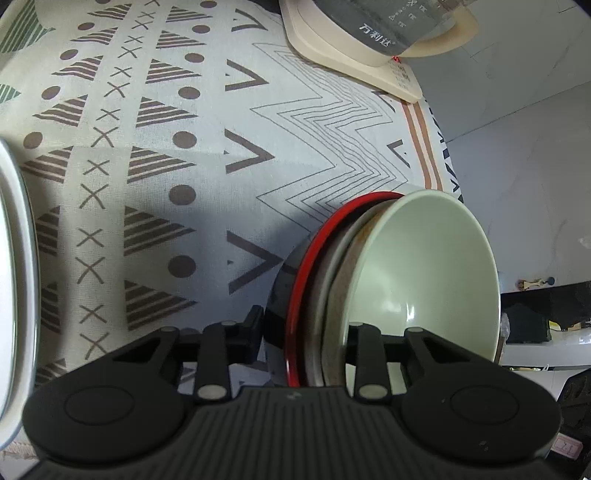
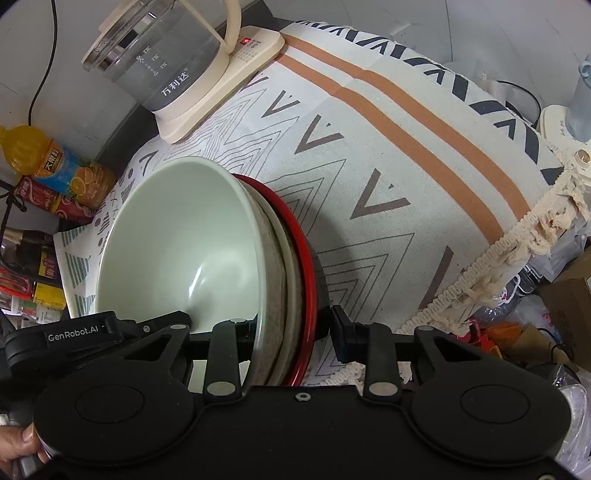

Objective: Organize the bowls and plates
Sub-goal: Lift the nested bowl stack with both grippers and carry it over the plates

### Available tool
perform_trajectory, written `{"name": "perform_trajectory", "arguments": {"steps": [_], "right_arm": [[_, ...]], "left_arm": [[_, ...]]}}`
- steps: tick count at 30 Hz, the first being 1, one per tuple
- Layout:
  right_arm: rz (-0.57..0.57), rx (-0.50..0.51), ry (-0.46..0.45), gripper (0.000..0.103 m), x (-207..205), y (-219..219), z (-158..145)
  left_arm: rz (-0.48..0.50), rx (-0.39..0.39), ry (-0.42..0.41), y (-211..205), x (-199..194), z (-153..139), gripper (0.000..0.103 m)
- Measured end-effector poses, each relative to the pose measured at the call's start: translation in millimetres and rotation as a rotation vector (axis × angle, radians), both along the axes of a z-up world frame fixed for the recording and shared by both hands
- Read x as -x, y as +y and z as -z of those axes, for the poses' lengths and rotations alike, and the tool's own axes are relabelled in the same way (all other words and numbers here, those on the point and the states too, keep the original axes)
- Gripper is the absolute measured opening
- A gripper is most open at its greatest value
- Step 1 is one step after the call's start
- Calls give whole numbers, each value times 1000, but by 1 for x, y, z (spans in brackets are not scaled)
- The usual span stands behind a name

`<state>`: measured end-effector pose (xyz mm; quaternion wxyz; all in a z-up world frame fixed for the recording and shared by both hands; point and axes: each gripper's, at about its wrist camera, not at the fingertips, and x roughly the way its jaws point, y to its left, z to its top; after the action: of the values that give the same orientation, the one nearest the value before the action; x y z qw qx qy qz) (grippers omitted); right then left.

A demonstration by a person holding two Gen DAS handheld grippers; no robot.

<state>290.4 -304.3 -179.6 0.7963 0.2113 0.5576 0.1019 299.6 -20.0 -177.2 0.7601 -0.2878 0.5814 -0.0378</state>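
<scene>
Bowls stacked near the bench edge: pale green glossy ceramic bowl (image 1: 424, 266) nested on top, a grey speckled bowl (image 1: 334, 295) under it, a black bowl with red rim (image 1: 299, 280) at the bottom. Stack sits on the patterned cream tablecloth (image 1: 184, 147).

Left to right in the left wrist view: white plate rim (image 1: 14, 277) at the left edge of the bench, bare cloth, then the stack with the left gripper (image 1: 301, 332) straddling its rim, one finger outside the black bowl, one inside the green bowl. Pads look clamped on the stacked rims. Cream kettle base with glass kettle (image 1: 369, 33) at the far edge.

Right wrist view: orange juice bottle (image 2: 55, 162) and other bottles off the left side, kettle behind, same stack, right gripper (image 2: 291, 328) across the opposite rim. Inner finger is on the green bowl; the outer pad (image 2: 345, 332) stands just off the red rim, so not gripping.
</scene>
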Motion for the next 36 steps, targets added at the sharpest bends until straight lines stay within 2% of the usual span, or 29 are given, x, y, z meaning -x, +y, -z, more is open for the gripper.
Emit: {"name": "perform_trajectory", "arguments": {"steps": [7,15,25,36], "right_arm": [[-16,18,-32,28,5,4,-6],[-45,2,-72,28,7,17,-22],[-154,-23,-129,28,3,58,-42],[-294,-34,-155,28,9,111,-57]], "left_arm": [[-4,12,-17,4,9,-3,31],[-37,9,-62,19,22,-22,31],[-151,-9,-112,61,44,-49,31],[-282,-23,-132,110,81,-65,31]]}}
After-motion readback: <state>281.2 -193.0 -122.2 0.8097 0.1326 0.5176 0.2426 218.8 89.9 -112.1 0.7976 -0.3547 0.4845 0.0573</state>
